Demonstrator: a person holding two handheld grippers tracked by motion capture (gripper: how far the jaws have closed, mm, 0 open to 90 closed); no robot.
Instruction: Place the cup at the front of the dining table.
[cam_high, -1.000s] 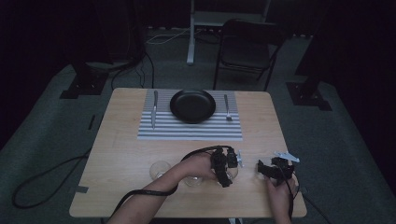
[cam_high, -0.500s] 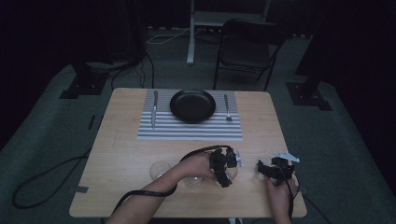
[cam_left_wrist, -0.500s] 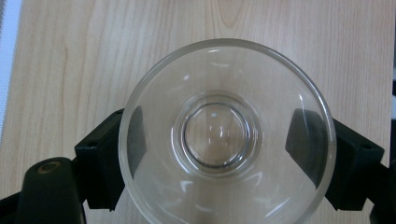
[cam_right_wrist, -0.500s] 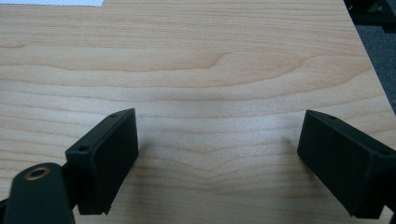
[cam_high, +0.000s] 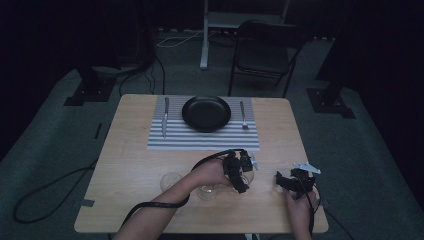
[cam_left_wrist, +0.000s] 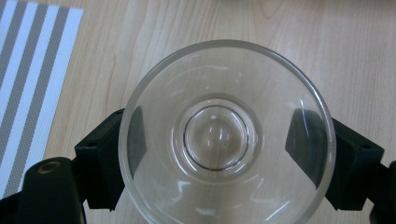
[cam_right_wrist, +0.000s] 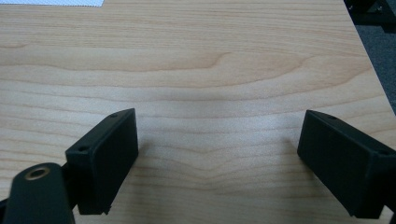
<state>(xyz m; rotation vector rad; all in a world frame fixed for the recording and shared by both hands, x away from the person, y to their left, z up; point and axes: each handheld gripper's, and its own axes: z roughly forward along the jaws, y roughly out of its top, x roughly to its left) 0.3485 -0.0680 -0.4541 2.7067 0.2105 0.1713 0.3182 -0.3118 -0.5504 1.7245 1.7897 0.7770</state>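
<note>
From where I stand, the left claw (cam_high: 239, 172) sits low over the near half of the tabletop (cam_high: 130, 150), and its two black jaws bracket a clear glass (cam_left_wrist: 227, 135), one jaw on each side of the bowl. In the left gripper view the camera looks straight down into that glass, so it stands upright with its mouth up, and it is empty; the jaws appear to touch its wall, though through the glass I cannot tell how firmly they press. The right claw (cam_high: 295, 181) hovers just to the right of it, near the tabletop's right edge, jaws spread wide over bare wood with nothing between them. The left hand is clearly the nearer one to the glass. Two more clear glasses (cam_high: 171, 181) stand close to the left forearm, and I see nothing in them. Across the tabletop a striped placemat (cam_high: 200, 139) carries an empty black plate (cam_high: 206, 113), a knife (cam_high: 165, 116) to its left and a fork (cam_high: 242, 114) to its right. My guess is that the held glass belongs beside that setting, which lies straight ahead, away from the person.
</note>
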